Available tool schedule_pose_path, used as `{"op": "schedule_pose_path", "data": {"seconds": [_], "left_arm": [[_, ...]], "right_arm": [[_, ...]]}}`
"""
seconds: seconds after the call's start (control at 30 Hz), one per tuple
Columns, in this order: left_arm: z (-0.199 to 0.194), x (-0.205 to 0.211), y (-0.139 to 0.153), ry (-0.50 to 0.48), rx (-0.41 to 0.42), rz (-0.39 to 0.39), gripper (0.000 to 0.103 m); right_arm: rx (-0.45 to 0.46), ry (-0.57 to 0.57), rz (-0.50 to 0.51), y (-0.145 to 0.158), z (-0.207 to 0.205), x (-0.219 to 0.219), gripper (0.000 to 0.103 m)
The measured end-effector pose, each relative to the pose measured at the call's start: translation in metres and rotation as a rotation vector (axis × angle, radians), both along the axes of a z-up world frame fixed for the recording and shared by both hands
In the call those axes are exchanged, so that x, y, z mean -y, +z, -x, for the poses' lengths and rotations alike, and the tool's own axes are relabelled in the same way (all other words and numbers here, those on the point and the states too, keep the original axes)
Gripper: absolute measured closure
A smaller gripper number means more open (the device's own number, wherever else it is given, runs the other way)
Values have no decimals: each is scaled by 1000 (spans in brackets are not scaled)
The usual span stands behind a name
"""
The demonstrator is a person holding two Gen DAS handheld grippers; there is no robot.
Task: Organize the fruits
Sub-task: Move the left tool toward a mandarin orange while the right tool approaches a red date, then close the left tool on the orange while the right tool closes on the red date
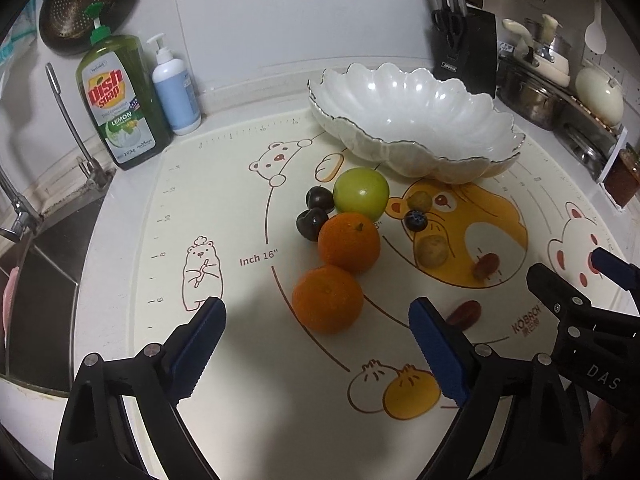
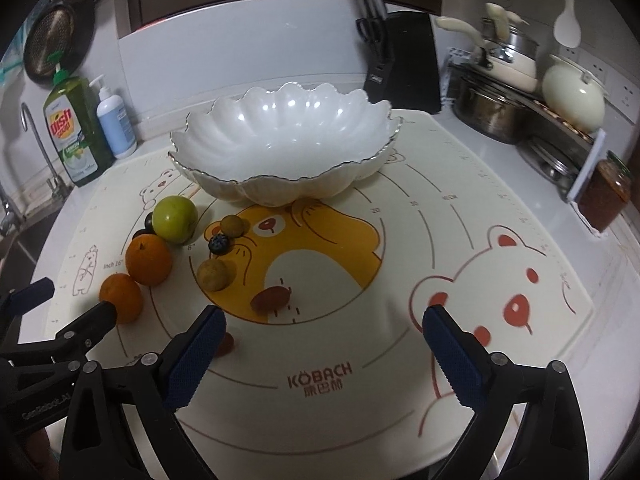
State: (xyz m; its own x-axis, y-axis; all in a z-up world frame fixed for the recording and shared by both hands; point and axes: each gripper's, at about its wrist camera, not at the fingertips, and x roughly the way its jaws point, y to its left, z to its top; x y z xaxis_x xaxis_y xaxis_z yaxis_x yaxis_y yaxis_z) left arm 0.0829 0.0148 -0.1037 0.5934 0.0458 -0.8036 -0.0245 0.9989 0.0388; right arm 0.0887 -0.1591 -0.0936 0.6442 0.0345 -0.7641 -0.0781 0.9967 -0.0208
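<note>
Both the left gripper (image 1: 316, 320) and right gripper (image 2: 324, 326) hang wide open, empty, fruit loose before the empty scalloped bowl (image 2: 280, 136), probably lining up a first pick.

desk (image 2: 500, 168) white, carries printed bear mat (image 2: 360, 360) | green dish soap bottle (image 1: 116, 100) beside white-blue pump bottle (image 1: 176, 88) | black knife block (image 2: 404, 64) at back | steel pots (image 2: 492, 108) right | faucet (image 1: 68, 120) left
</note>
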Motion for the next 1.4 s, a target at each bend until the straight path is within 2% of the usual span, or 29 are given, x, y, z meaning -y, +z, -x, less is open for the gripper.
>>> {"op": "schedule_pose_path", "data": {"seconds": [0.2,0.27,0.5,0.87,1.03,1.1,1.17,1.23,1.4], "left_arm": [[-11,-3,-14,18,-18,3,15],[-13,-5,-18,25,-27,7,16],[-20,-9,-27,34,-42,28,20],[-27,-9,-44,21,-77,61,38],[-28,-9,-47,24,-68,60,41],[-27,-8,-47,22,-64,62,43],[-27,-8,-46,14,-59,72,53],[-26,-8,-45,0,-55,86,57],[-24,-7,-44,-2,-55,73,58]], "right_arm": [[-38,51,9,-16,-18,-6,11],[-53,72,6,-20,-22,-9,17],[-75,115,6,-29,-32,-18,21],[-133,147,5,-46,-44,-24,46],[-132,161,13,-49,-42,-27,50],[-133,172,1,-49,-42,-27,58],[-134,187,-4,-49,-41,-30,66],[-134,195,-10,-48,-40,-31,71],[-132,178,-18,-47,-40,-28,71]]}}
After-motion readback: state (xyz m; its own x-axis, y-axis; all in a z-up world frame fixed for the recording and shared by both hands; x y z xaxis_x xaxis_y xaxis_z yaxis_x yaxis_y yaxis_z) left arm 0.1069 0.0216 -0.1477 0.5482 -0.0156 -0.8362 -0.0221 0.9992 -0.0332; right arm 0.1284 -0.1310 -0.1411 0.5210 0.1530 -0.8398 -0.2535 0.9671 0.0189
